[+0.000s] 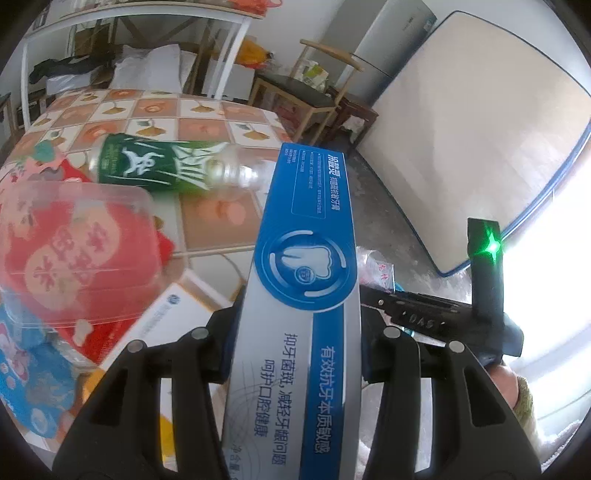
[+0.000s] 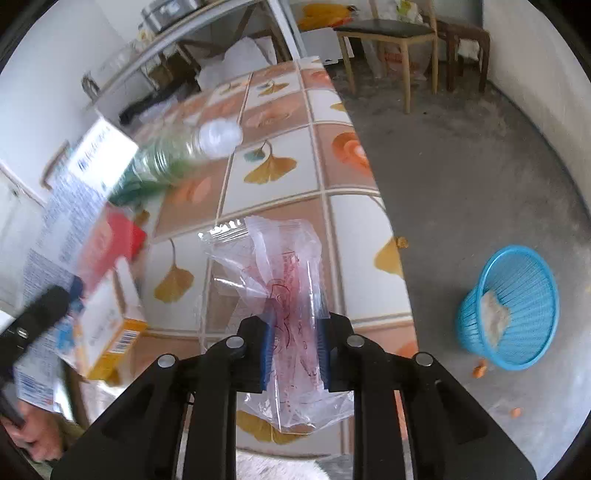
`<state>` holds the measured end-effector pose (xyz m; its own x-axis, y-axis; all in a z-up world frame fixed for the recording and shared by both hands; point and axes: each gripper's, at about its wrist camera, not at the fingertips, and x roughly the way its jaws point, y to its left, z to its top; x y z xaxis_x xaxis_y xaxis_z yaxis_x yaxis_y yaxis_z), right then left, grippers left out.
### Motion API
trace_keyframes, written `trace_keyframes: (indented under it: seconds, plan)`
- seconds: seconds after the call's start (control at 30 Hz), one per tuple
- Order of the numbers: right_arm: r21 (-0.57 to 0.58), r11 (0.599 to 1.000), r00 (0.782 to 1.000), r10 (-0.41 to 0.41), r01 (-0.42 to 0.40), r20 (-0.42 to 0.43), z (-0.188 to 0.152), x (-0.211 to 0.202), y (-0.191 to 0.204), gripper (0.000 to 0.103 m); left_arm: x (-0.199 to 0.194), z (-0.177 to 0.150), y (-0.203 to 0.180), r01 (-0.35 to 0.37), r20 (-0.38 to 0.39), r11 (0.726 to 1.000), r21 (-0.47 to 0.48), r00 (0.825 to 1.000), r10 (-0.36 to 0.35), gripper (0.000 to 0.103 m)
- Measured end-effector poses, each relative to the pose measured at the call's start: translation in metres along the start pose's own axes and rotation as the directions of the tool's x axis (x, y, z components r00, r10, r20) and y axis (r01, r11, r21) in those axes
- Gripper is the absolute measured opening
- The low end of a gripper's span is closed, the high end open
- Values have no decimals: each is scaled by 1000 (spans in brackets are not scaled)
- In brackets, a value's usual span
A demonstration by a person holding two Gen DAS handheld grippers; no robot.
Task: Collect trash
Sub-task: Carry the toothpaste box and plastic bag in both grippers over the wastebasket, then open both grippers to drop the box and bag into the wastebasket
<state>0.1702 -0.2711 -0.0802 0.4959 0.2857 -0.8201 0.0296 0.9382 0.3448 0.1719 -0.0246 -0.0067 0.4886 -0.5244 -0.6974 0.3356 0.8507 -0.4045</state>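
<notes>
A blue and silver toothpaste box [image 1: 306, 251] stands lengthwise between the pads of my left gripper [image 1: 295, 332], which is shut on it. The same box [image 2: 74, 206] shows blurred at the left of the right wrist view. My right gripper [image 2: 295, 350] pinches a crumpled clear plastic wrapper [image 2: 280, 258] with red print, just above the table's near right corner. A blue mesh basket [image 2: 513, 306] sits tilted on the floor to the right of the table, with a pale wad inside.
A green-labelled plastic bottle [image 1: 155, 164] lies on the tile-patterned tablecloth [image 2: 280, 162]. A clear plastic tub [image 1: 74, 240], red packets and a white and orange carton [image 2: 110, 325] crowd the table's left side. Wooden chairs [image 2: 388, 33] stand beyond; a mattress [image 1: 480, 147] leans on the wall.
</notes>
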Motion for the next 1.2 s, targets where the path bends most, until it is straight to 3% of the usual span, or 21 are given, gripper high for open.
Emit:
trace_keyframes:
  seconds: [0.23, 0.37, 0.53, 0.67, 0.73, 0.87, 0.93, 1.0, 1.03, 1.07, 1.2]
  plan:
    - [87, 996, 991, -18, 7, 133, -2, -56, -52, 19, 21, 8, -53, 56, -46, 996, 70, 998, -53, 46]
    - [211, 977, 983, -60, 22, 175, -12, -79, -108, 19, 56, 16, -104, 139, -149, 982, 131, 982, -119, 46]
    - [402, 915, 978, -114, 36, 174, -36, -88, -192, 19, 127, 21, -173, 209, -310, 958, 198, 940, -141, 46]
    - [568, 823, 987, -104, 17, 121, -61, -65, -264, 19, 203, 11, -218, 210, -453, 951, 227, 887, -88, 46]
    - [634, 774, 991, -90, 8, 96, -71, -51, -296, 19, 243, 3, -235, 208, -523, 952, 226, 850, -62, 46]
    - [714, 700, 994, -69, -10, 81, -77, -27, -342, 21, 298, -7, -264, 190, -580, 950, 248, 814, -11, 47]
    - [739, 674, 993, -88, 2, 78, -75, -16, -364, 28, 315, -4, -280, 201, -580, 949, 242, 814, -24, 48]
    - [756, 653, 989, -130, 37, 64, -71, 4, -394, 63, 335, 3, -299, 199, -552, 952, 232, 833, -40, 78]
    - [767, 639, 988, -145, 56, 49, -71, 17, -410, 67, 343, 7, -303, 183, -531, 956, 231, 847, -34, 87]
    - [774, 629, 988, -149, 71, 30, -73, 25, -423, 68, 351, 9, -302, 170, -520, 958, 230, 854, -27, 87]
    - [833, 553, 994, -104, 36, 26, -94, 51, -458, 68, 358, 9, -297, 176, -539, 968, 181, 841, -52, 87]
